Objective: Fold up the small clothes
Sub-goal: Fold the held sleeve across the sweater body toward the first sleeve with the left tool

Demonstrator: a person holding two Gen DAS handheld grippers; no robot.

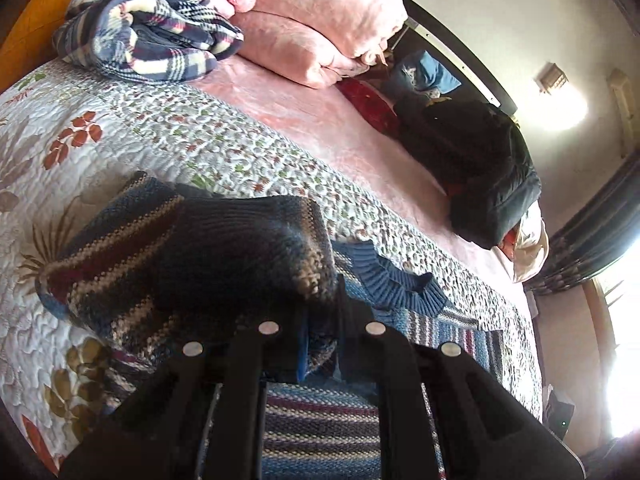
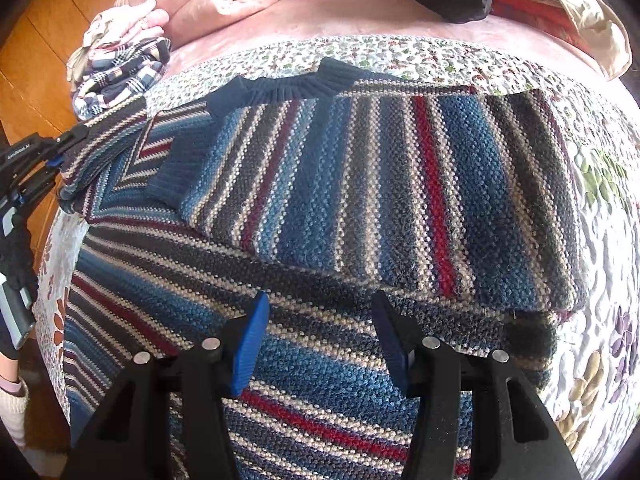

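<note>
A striped knit sweater (image 2: 360,184) in blue, red, grey and cream lies on the quilted bedspread (image 2: 600,240), its right side folded over the body. Its ribbed navy collar (image 2: 280,88) points to the far side. My right gripper (image 2: 320,320) hovers open just above the sweater's middle, blue pads apart, nothing between them. My left gripper (image 1: 320,312) is shut on the sweater's left sleeve (image 1: 192,256), which is lifted off the bed and bunches in front of the camera. In the right wrist view the left gripper (image 2: 60,148) shows at the left edge, pinching that sleeve (image 2: 108,140).
A plaid blanket (image 1: 148,36) and pink pillows (image 1: 320,20) are piled at the head of the bed. A dark jacket (image 1: 472,160) lies on the pink sheet (image 1: 340,128) at the far side. Wooden floor (image 2: 52,40) borders the bed on the left. A bright window (image 1: 624,340) is at the right.
</note>
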